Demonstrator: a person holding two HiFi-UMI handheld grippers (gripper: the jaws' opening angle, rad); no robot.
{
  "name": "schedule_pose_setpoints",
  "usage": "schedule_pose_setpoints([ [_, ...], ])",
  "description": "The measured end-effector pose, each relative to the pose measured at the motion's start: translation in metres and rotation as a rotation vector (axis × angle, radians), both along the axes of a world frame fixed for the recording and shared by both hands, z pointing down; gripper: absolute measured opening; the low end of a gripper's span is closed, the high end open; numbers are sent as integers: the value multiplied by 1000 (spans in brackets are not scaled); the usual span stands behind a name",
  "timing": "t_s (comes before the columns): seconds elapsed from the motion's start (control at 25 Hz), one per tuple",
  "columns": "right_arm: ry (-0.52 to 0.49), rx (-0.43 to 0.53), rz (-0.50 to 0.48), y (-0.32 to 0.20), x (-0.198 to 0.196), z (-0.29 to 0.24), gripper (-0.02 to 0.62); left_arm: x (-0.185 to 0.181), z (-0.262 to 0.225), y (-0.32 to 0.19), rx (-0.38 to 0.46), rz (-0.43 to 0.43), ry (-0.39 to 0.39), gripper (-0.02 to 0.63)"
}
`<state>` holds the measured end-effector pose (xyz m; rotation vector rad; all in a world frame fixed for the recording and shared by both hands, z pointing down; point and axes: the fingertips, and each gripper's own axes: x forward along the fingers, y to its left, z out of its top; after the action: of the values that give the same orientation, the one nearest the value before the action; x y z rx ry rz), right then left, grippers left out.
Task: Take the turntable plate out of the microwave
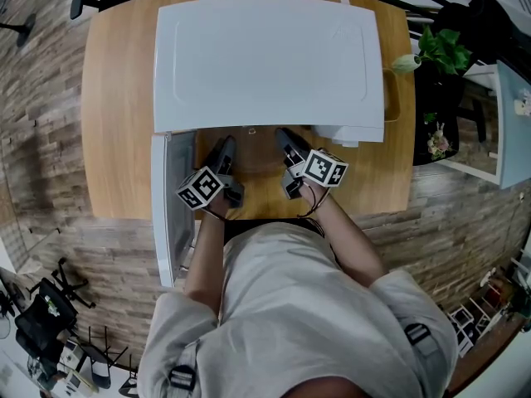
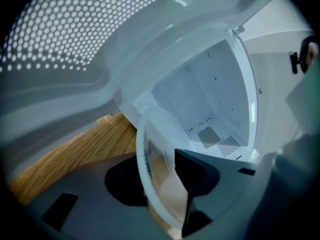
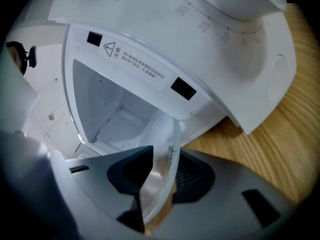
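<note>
Wooden table (image 1: 116, 98), white microwave (image 1: 265, 56) on it, door (image 1: 162, 206) open. Plate (image 3: 160, 164) at the cavity mouth, largely outside, over the wood. Right gripper (image 1: 284, 137) clamped on one rim; left gripper (image 1: 226, 145) astride the other, jaws apart, pads not pressing. Step in hand, by judgement — mid-withdrawal, left grip not yet set. Next: close left, draw out level, clear of door.

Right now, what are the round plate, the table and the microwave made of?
The turntable plate looks like glass: see-through and slightly frosted. The table looks like wood or veneer, with its grain showing. The microwave has a smooth white shell, which could be plastic or painted metal.
</note>
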<state>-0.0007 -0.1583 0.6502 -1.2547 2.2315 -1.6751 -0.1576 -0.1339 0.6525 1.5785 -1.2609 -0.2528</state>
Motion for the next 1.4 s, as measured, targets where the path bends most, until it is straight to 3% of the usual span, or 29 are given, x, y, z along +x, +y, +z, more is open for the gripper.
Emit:
schedule_pose_setpoints([
  [0.4, 0, 12, -7, 6, 7, 0, 109, 1, -4, 12, 13, -3, -32, 156],
  [1.4, -25, 46, -49, 34, 17, -15, 107, 16, -21, 50, 43, -45, 60, 130],
])
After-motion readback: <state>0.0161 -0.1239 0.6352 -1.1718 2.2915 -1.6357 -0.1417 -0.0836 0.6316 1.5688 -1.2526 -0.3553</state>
